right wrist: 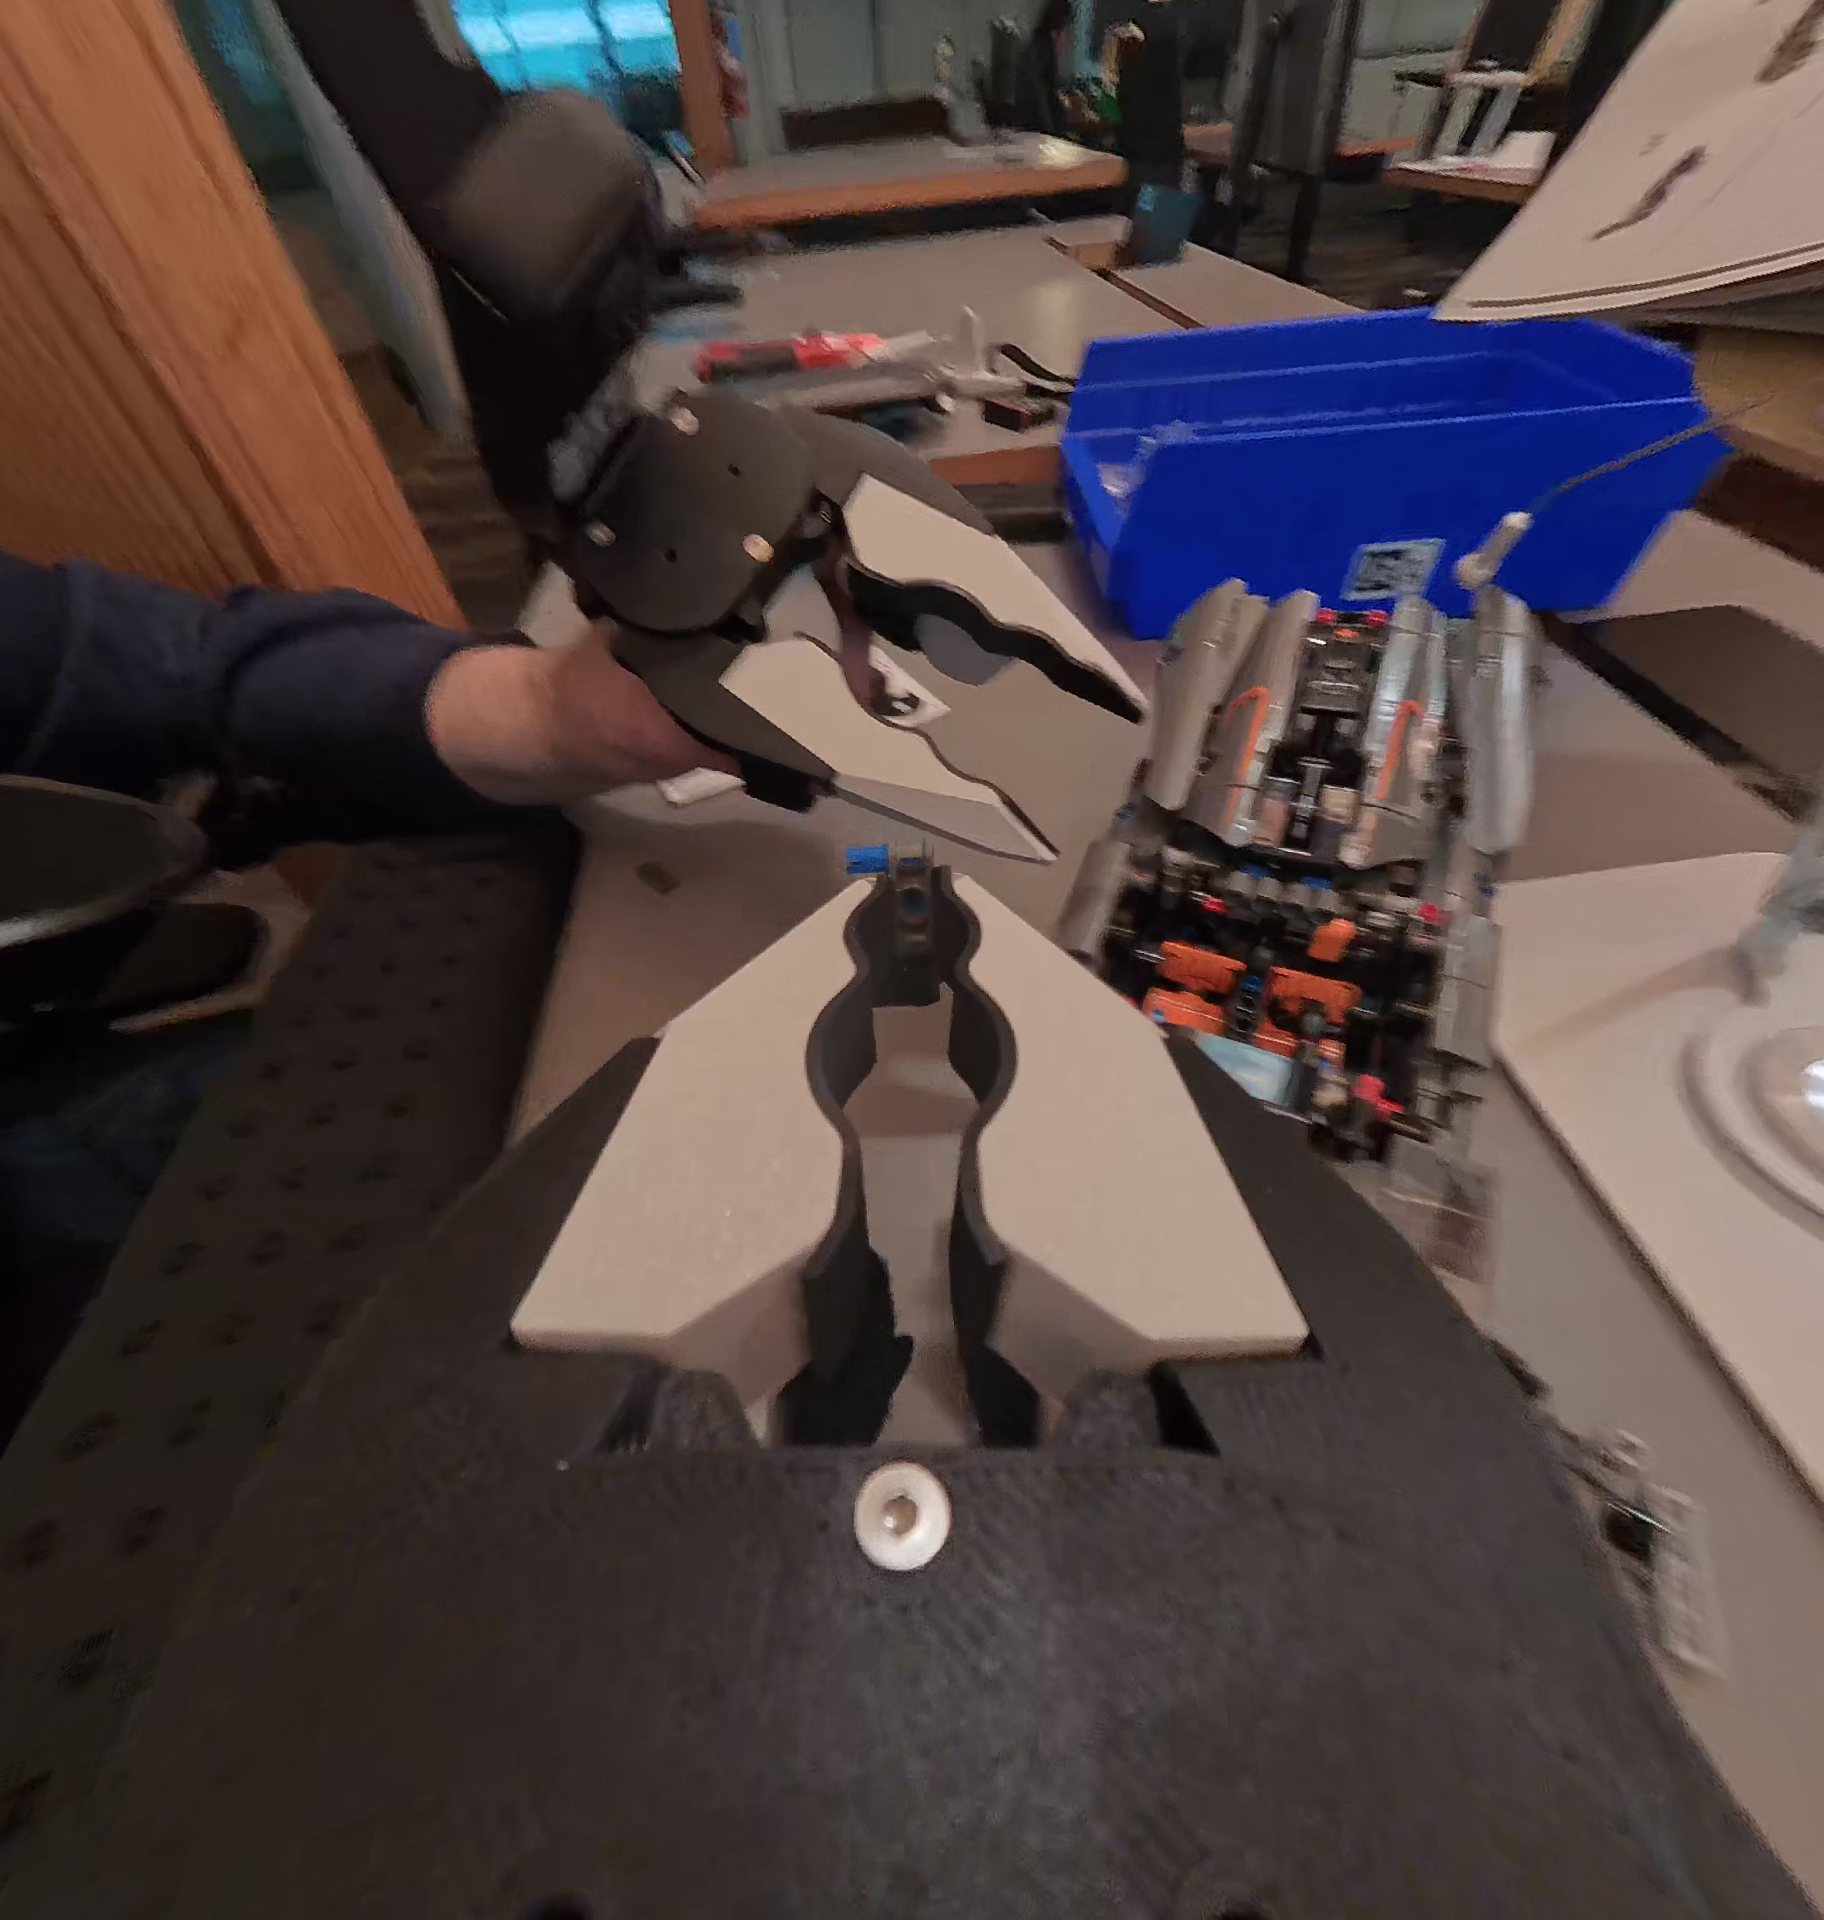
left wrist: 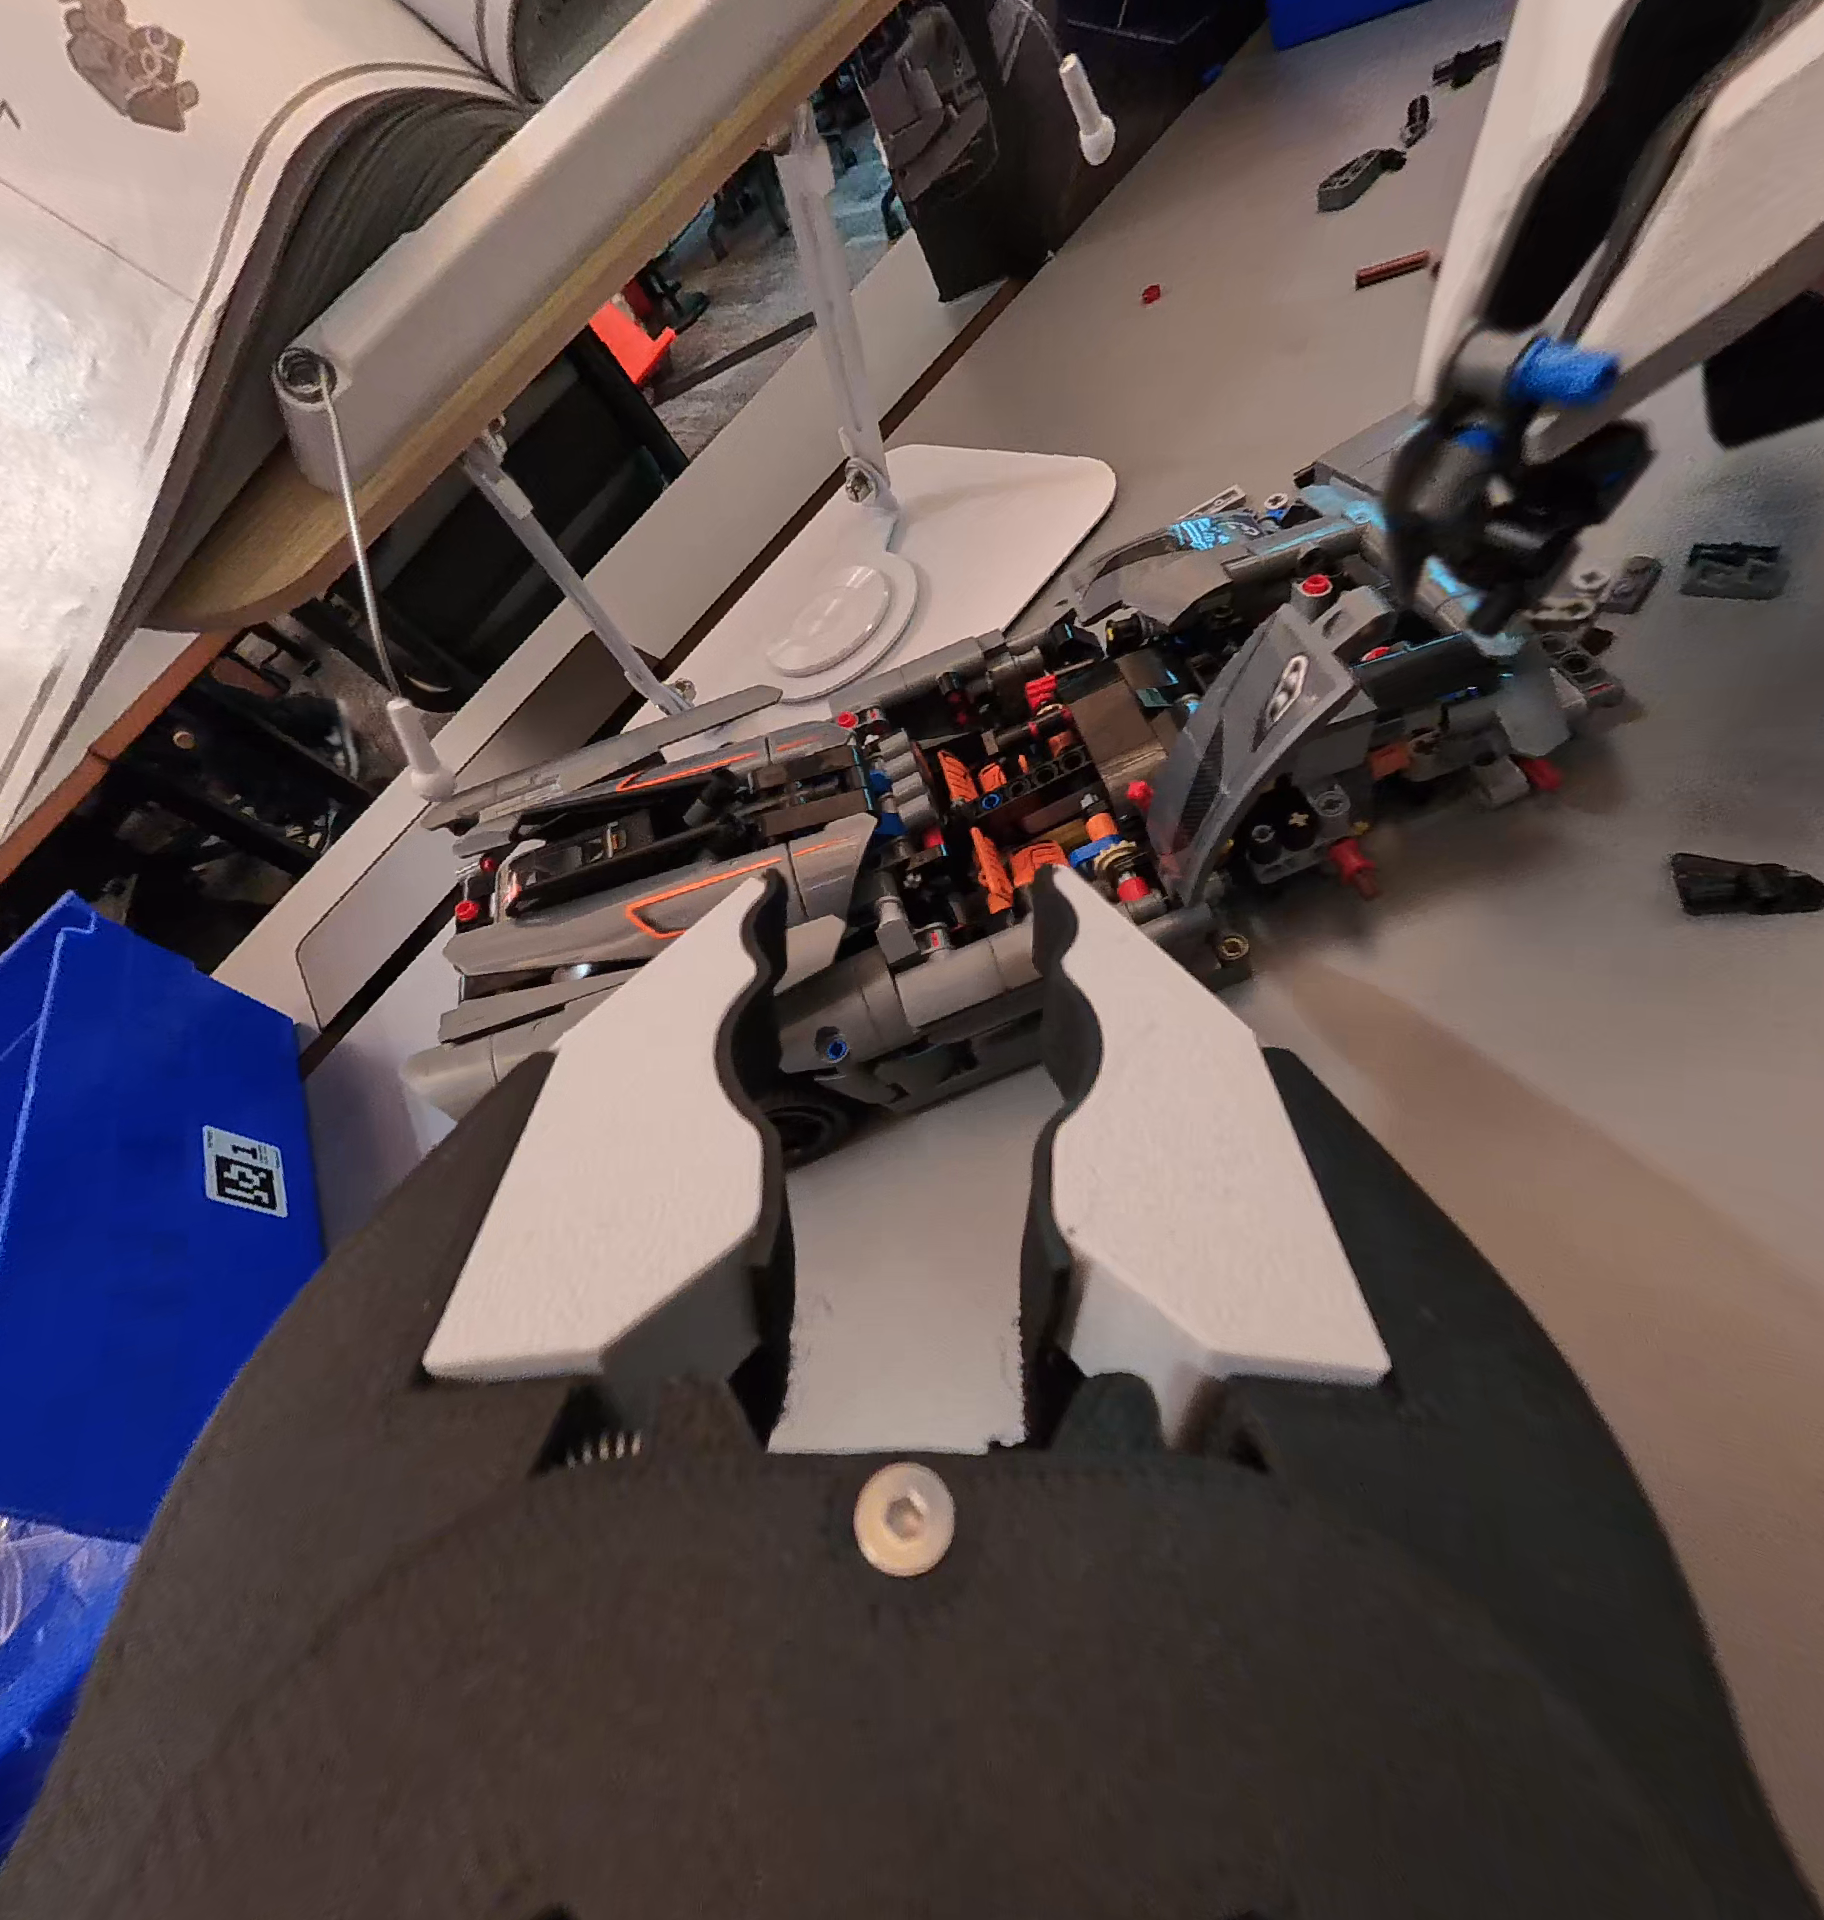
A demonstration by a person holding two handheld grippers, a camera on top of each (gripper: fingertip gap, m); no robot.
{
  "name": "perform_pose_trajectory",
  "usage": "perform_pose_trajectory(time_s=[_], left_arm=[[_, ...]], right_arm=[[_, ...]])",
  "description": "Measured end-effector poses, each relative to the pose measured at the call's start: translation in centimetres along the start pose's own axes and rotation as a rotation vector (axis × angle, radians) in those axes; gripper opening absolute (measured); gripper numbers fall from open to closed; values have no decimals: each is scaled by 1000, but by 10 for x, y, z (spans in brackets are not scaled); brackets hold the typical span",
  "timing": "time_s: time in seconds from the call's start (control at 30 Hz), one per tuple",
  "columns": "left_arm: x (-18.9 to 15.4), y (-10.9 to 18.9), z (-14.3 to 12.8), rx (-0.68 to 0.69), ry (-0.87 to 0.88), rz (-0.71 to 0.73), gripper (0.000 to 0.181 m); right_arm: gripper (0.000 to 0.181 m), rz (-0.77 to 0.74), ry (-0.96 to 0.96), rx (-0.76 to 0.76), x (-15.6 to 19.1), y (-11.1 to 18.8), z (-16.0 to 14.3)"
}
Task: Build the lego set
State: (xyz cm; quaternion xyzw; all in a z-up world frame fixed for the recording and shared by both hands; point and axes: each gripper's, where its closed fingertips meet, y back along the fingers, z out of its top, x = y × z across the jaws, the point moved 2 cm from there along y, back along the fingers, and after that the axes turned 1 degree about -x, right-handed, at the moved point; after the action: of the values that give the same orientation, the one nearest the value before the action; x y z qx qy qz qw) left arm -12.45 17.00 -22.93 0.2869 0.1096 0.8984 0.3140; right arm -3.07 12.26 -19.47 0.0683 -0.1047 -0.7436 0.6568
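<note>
A grey, black and orange lego car (left wrist: 991, 831) lies on the grey table, partly built; it also shows in the right wrist view (right wrist: 1303, 852). My left gripper (left wrist: 903, 894) is open and empty, held just above the car's near side. It shows in the right wrist view (right wrist: 1095, 779), held by a hand. My right gripper (right wrist: 913, 883) is shut on a small black lego piece with blue pins (right wrist: 903, 914). In the left wrist view the right gripper (left wrist: 1510, 416) holds that piece (left wrist: 1500, 488) above the car's far end.
A blue bin (left wrist: 108, 1195) stands left of the car, also in the right wrist view (right wrist: 1386, 457). A white stand (left wrist: 970, 540) carries the open instruction book (left wrist: 160, 260). Loose dark pieces (left wrist: 1749, 883) lie on the table to the right.
</note>
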Motion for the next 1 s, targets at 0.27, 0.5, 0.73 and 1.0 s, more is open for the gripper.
perform_pose_trajectory(time_s=[0.27, 0.5, 0.73, 1.0], left_arm=[[1, -3, -4, -1, 20, 6, 45], [0, -4, -3, -21, 20, 5, 45], [-26, 15, 31, -232, -8, -144, 37], [-63, 43, 74, -419, 22, -344, 35]], right_arm=[[5, -225, 184, 165, -11, -4, -11], [5, -212, 239, 180, 2, -9, -8], [5, 9, -7, -44, 18, 0, 17], [5, 355, -366, -318, 28, 13, 41]])
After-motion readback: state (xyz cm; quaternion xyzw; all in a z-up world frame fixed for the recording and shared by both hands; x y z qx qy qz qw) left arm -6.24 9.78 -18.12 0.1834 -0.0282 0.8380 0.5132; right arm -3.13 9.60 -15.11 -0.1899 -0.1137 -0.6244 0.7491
